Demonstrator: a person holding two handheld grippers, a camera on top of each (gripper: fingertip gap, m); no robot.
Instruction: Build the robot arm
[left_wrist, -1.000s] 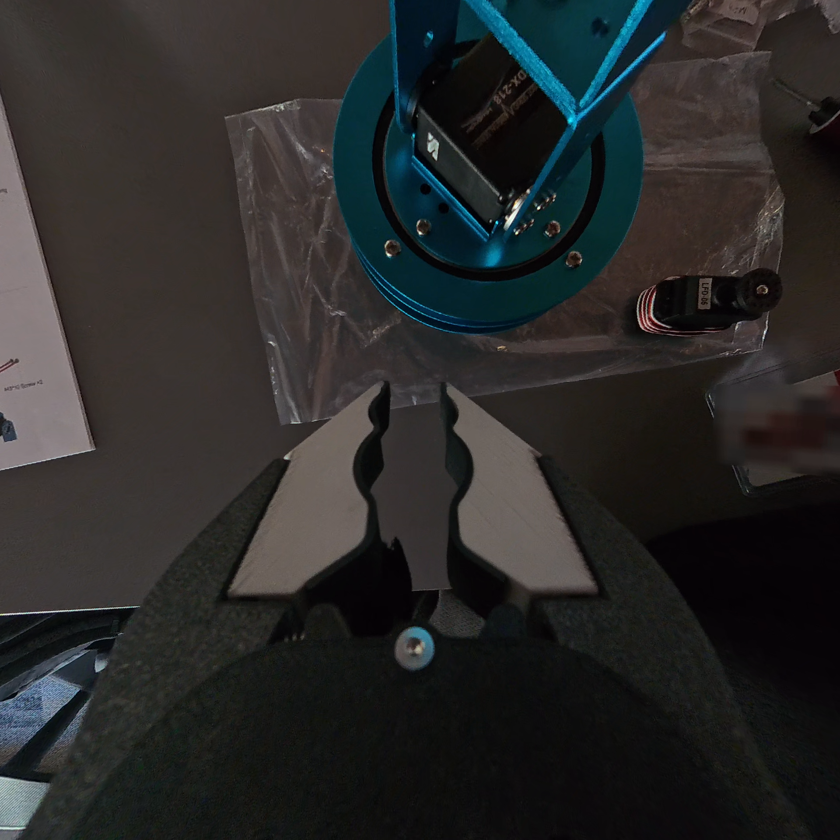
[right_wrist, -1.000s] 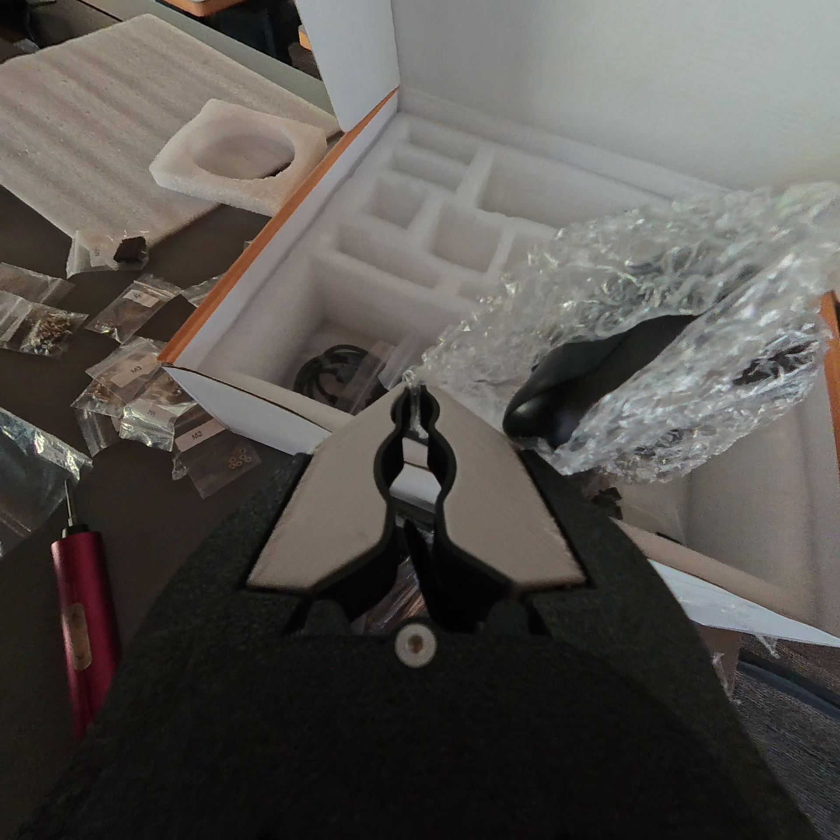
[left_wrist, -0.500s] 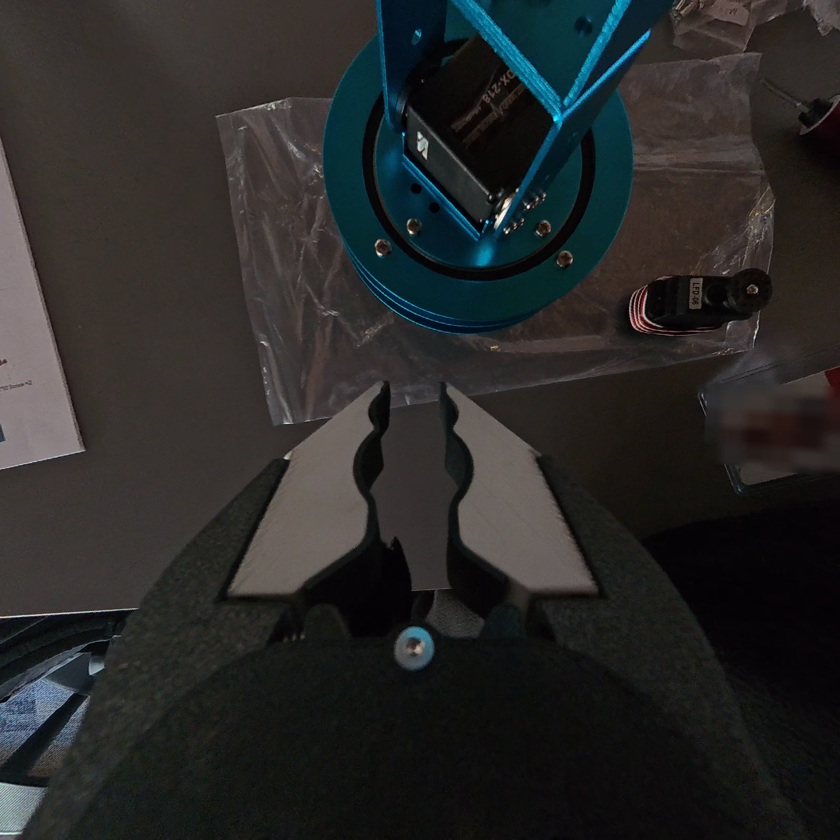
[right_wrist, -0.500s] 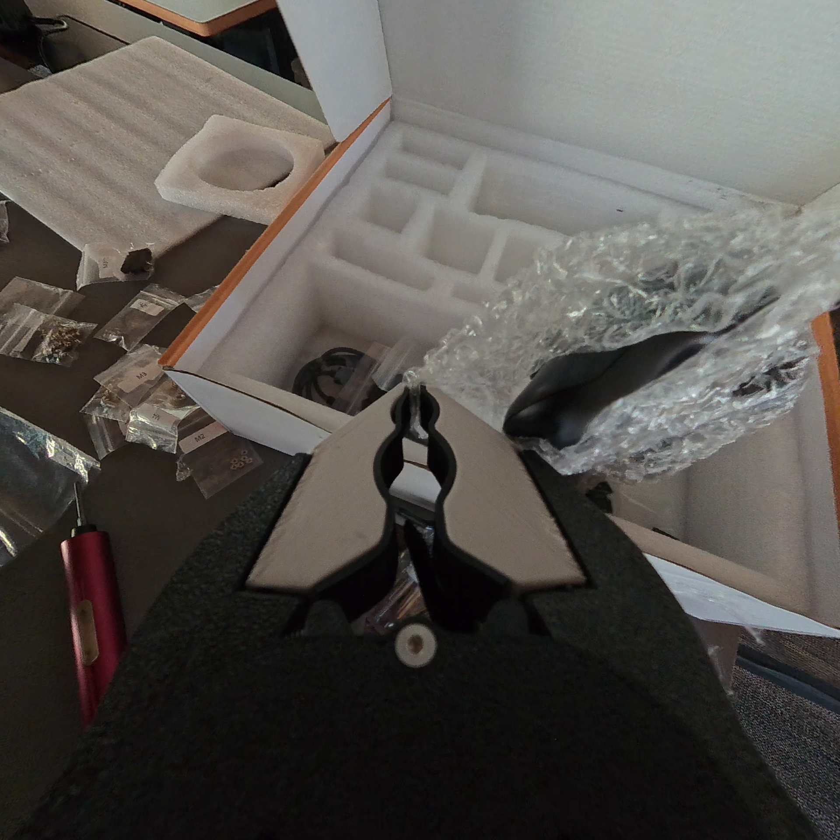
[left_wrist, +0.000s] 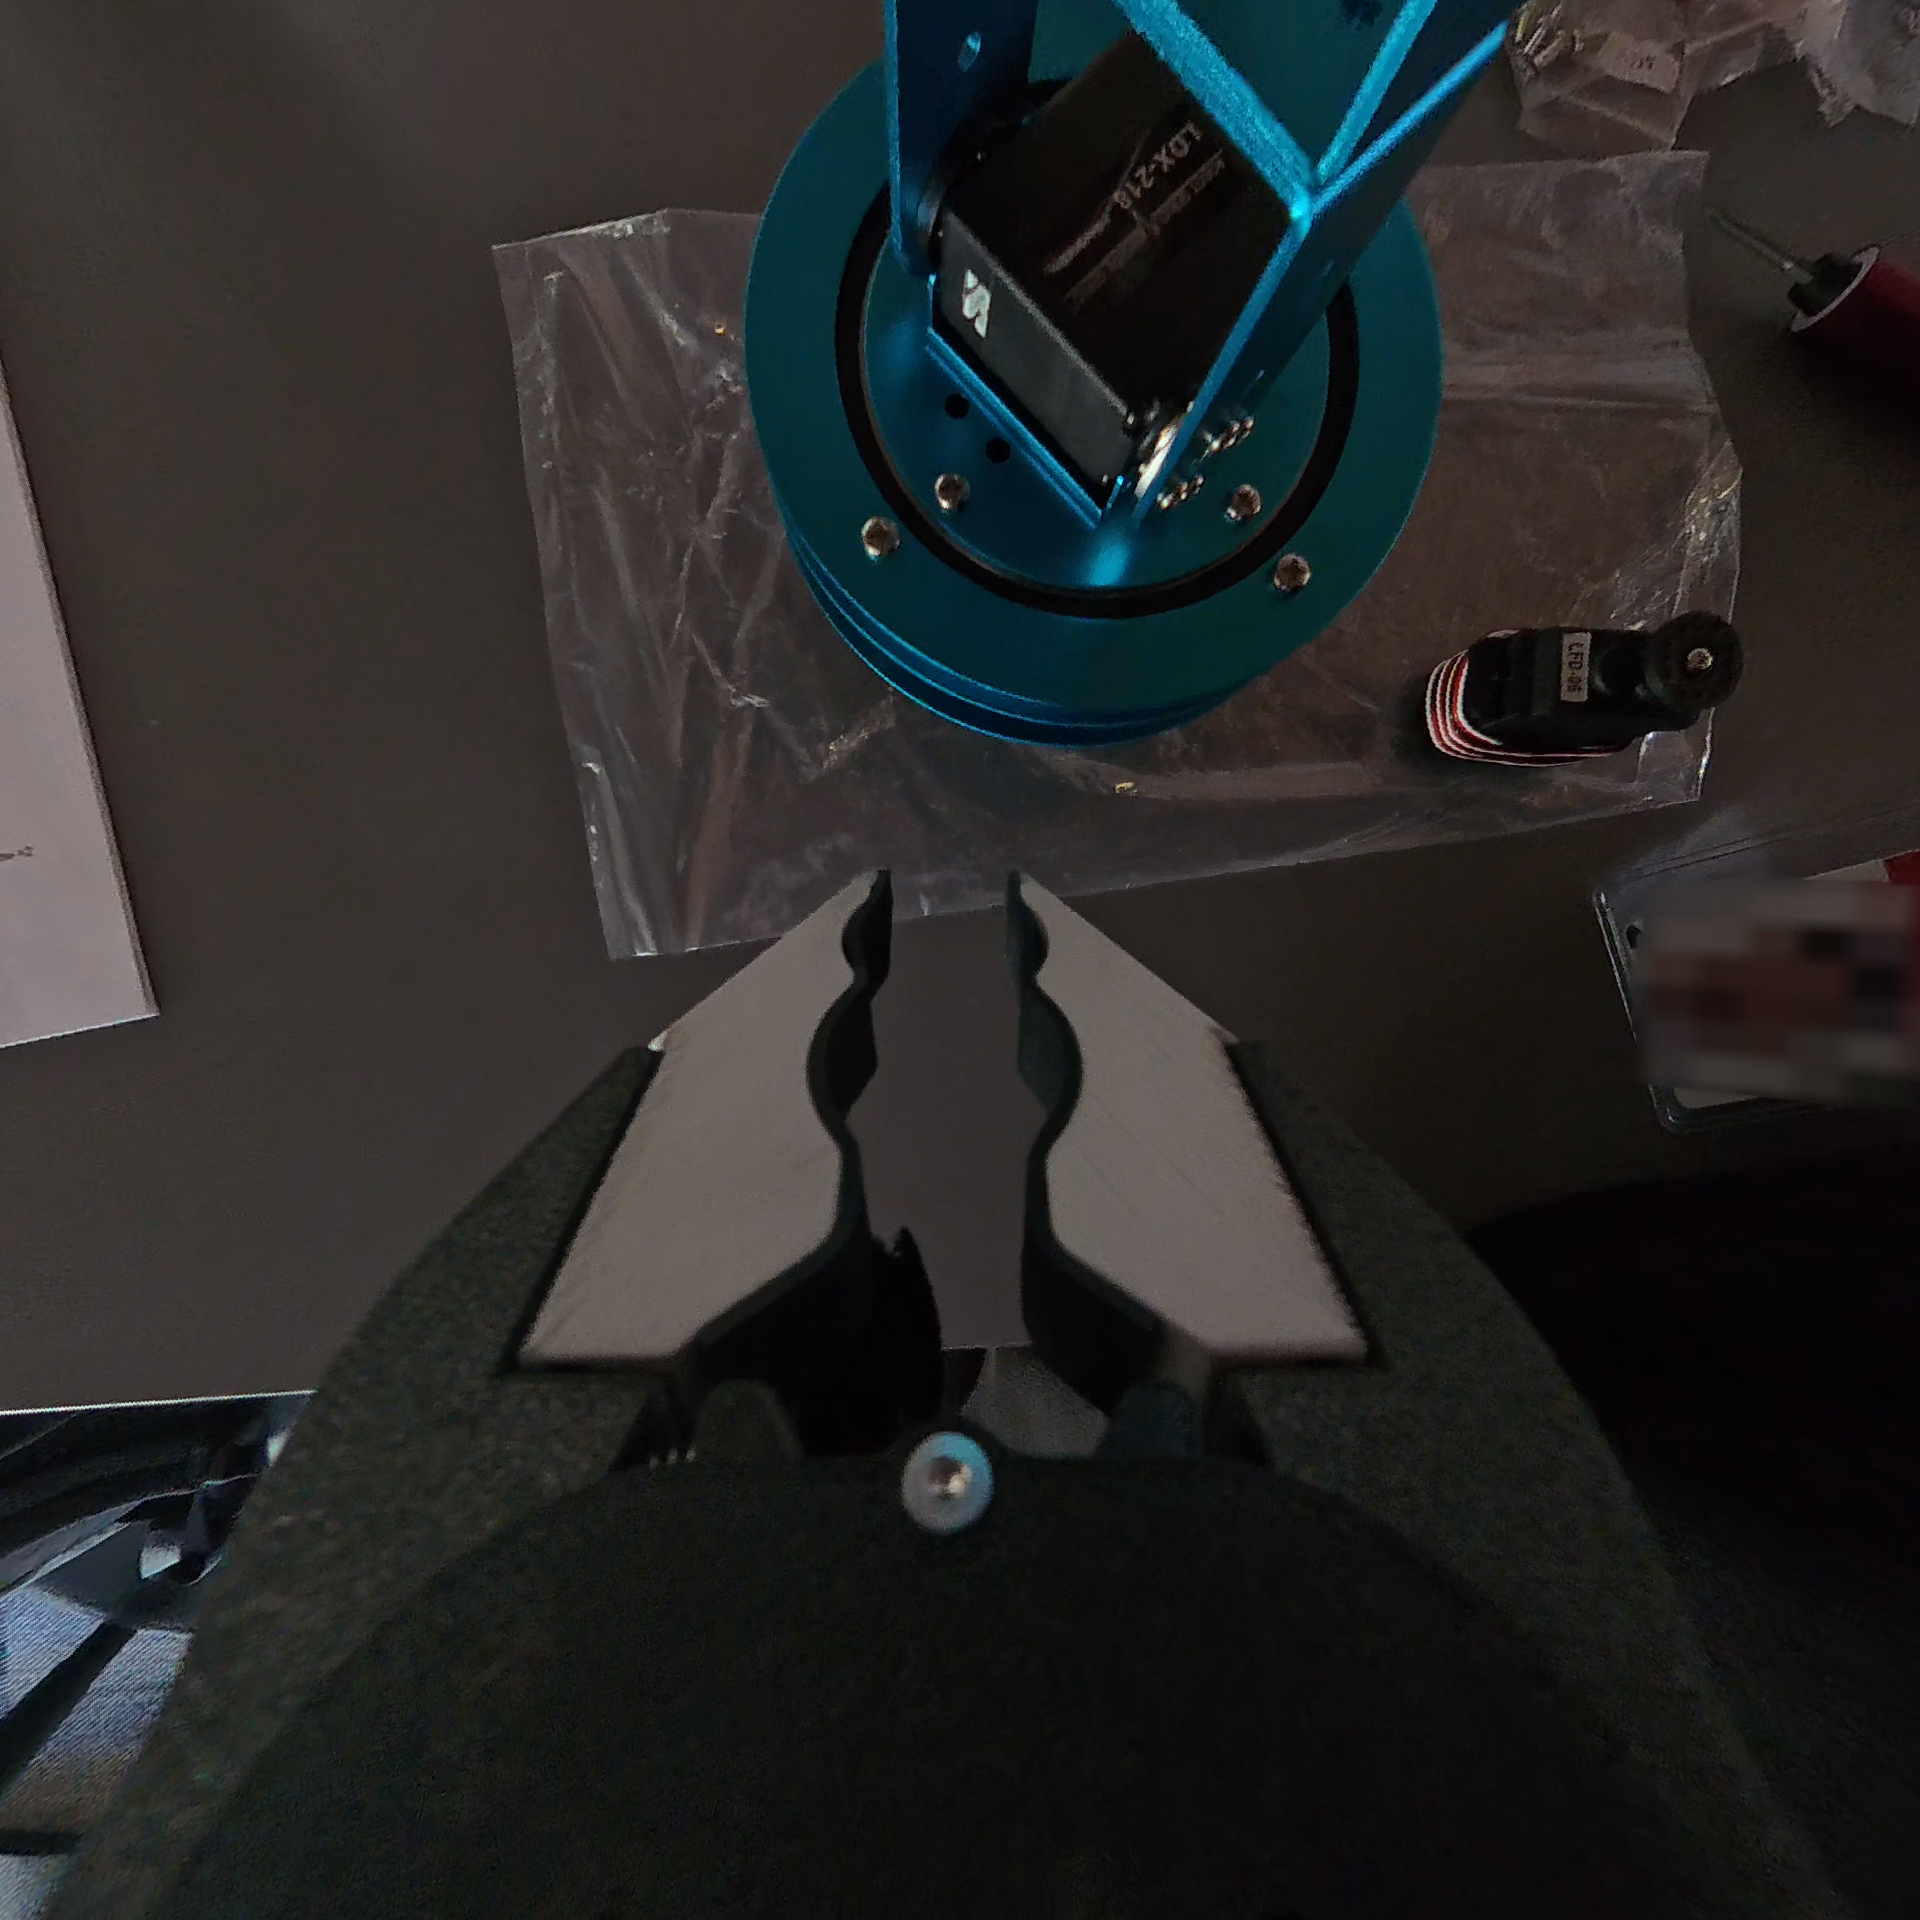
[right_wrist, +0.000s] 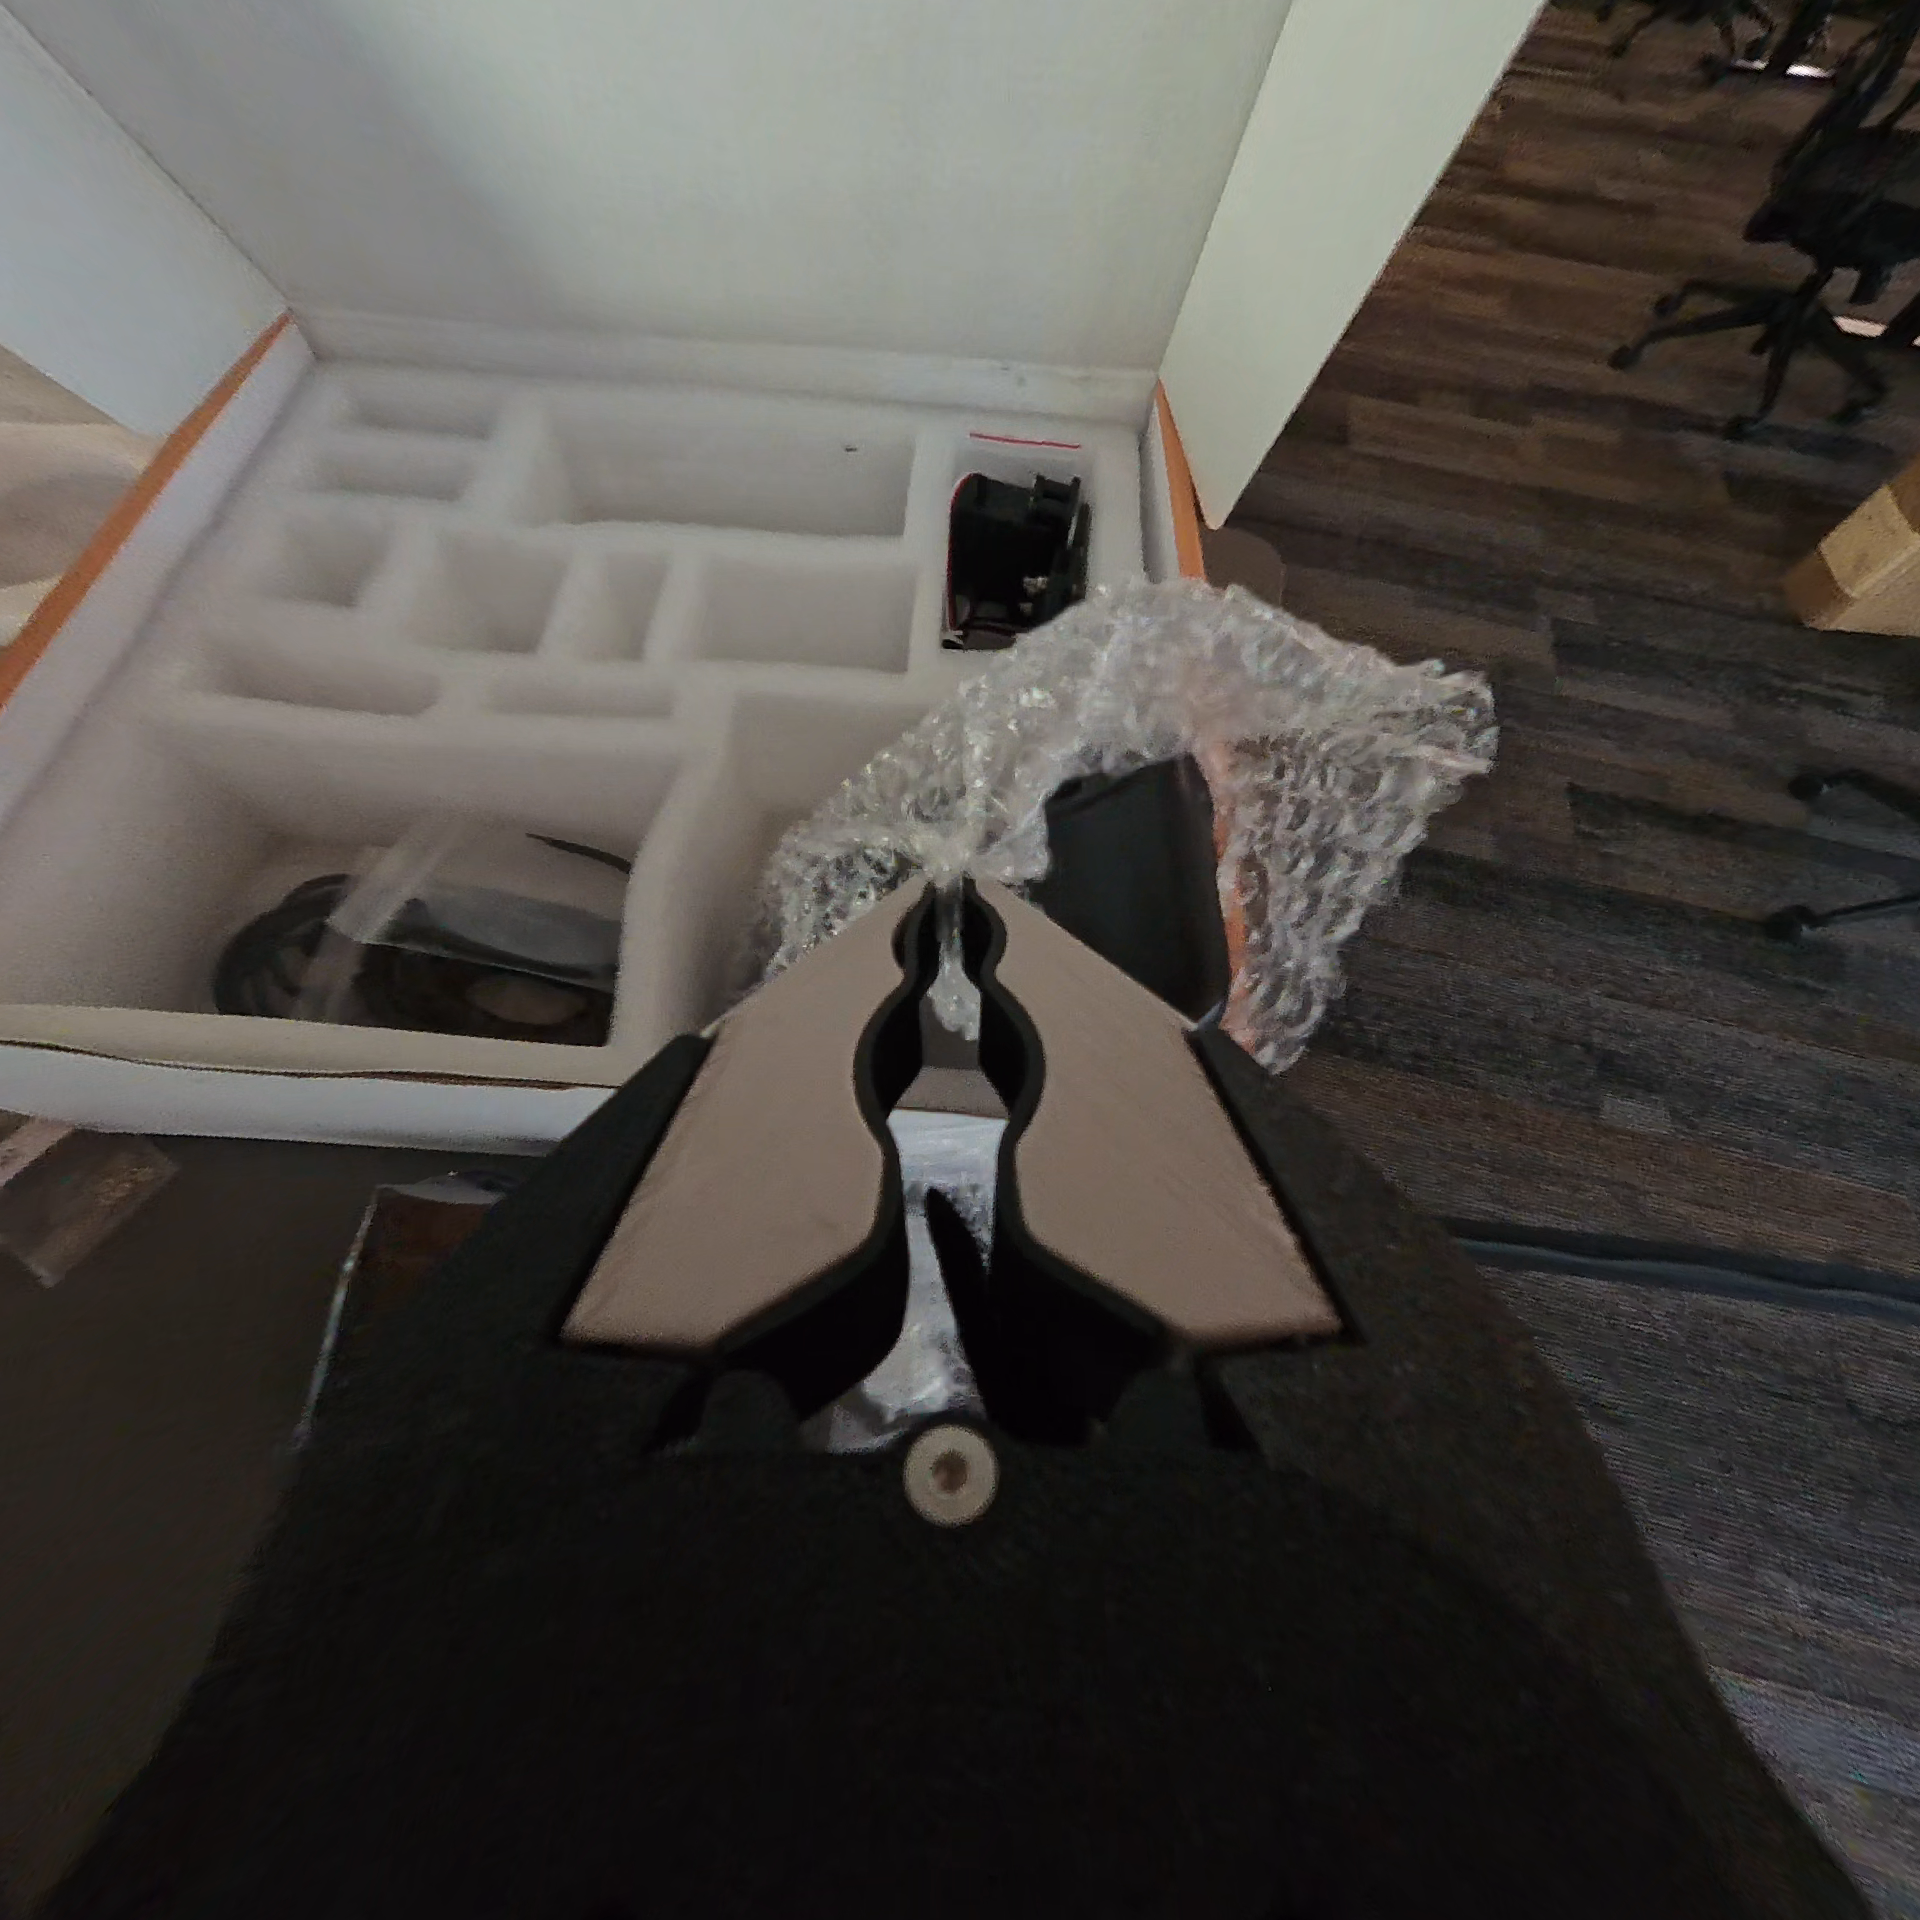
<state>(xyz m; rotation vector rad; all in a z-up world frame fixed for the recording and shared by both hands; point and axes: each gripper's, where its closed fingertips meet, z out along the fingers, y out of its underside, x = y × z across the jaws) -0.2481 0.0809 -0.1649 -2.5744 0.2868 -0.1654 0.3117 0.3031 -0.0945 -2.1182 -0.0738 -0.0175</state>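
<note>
My right gripper (right_wrist: 948, 902) is shut on the edge of a clear bubble-wrap bag (right_wrist: 1143, 717) with a black part (right_wrist: 1132, 883) inside, and holds it in the air over the right end of an open white box (right_wrist: 312, 1060) with a foam insert. My left gripper (left_wrist: 948, 883) is open and empty above a dark table, just short of a clear plastic sheet (left_wrist: 675, 623). On that sheet stands a blue round metal base (left_wrist: 1091, 644) with a blue bracket and a black servo (left_wrist: 1091, 281) in it. A small black servo (left_wrist: 1558, 696) lies on the sheet's right side.
The foam insert holds a black part (right_wrist: 1018, 551) in a far right pocket and a bagged black coil (right_wrist: 447, 956) in the near left pocket. A red screwdriver (left_wrist: 1849, 301) and a white paper sheet (left_wrist: 52, 779) lie on the table. Wood-look floor with office chairs (right_wrist: 1829, 208) lies to the right. My hands' fingertips stand some 60 centimetres from each other.
My right gripper has swung to the right with the bubble-wrap bag, so the box's right end and the floor now show. My left gripper has shifted slightly and stays open.
</note>
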